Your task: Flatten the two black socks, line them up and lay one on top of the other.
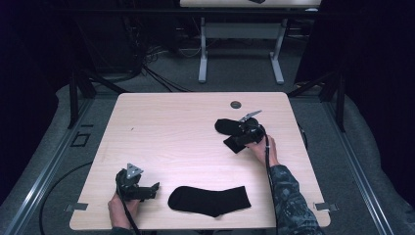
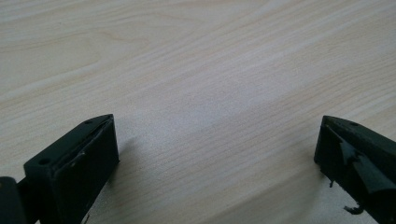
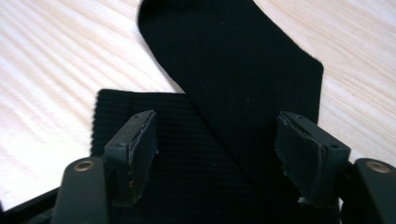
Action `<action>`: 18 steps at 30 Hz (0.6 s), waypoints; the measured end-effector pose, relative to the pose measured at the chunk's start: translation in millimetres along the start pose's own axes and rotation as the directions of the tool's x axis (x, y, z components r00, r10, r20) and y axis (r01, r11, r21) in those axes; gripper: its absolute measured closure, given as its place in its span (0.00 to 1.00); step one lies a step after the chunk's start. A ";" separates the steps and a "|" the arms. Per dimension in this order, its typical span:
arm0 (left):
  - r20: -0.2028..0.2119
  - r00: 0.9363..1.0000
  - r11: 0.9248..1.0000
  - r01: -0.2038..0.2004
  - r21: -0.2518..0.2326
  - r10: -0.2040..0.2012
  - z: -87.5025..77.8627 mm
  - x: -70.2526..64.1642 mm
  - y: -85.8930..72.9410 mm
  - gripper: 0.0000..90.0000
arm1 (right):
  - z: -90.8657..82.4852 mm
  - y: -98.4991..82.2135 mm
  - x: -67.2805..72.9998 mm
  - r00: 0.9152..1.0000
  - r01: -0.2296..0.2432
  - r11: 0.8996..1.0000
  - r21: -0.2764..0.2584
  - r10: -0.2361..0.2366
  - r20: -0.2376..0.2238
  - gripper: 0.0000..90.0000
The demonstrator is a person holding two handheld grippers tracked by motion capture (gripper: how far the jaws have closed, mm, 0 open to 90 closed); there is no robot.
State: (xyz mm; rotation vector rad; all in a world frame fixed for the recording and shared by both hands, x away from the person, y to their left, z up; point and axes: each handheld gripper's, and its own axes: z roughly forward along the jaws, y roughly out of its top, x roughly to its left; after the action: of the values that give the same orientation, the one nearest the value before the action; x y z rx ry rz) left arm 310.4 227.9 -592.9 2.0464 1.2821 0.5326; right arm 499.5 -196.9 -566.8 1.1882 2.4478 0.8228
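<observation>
Right gripper [image 1: 241, 131]: over a folded black sock [image 1: 230, 131] at the far right of the table [image 1: 176, 127]; jaws partly apart, straddling the cloth, pads not yet pressing it.
Folded sock, close up [image 3: 233, 84]: toe end doubled back over the ribbed cuff.
Left gripper [image 1: 152, 189]: near corner, jaws wide, nothing between them.
Second sock [image 1: 209, 200]: flat at the near edge, just beside the left gripper.

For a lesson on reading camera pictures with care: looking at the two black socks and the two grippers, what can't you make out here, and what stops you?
- High view: the far sock is partly covered by the right gripper.
- Right gripper view: that sock is cut off by the top edge; whether the pads touch it is unclear.
- Left gripper view: bare table between open jaws; the near sock lies outside it.
</observation>
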 end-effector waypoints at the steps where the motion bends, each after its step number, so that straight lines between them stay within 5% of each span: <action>1: 0.002 1.000 1.000 -0.001 0.005 0.001 -0.4 0.2 0.2 0.00 | 1.4 -0.8 0.0 1.000 -0.009 1.000 -0.006 0.009 0.001 0.34; 8: 0.000 1.000 1.000 0.000 0.000 0.000 0.0 -0.1 -0.1 0.00 | 0.1 -2.3 0.3 1.000 -0.013 1.000 0.008 0.013 0.001 0.44; 18: 0.000 1.000 1.000 0.000 0.000 0.000 0.0 -0.1 -0.1 0.00 | -4.8 -8.7 0.4 0.998 -0.060 0.998 -0.031 0.061 0.006 0.88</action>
State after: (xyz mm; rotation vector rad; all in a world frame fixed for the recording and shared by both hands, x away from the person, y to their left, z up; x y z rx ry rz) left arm 310.3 227.9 -592.9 2.0463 1.2823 0.5330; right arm 491.6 -202.7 -568.3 1.2575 2.3959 0.8688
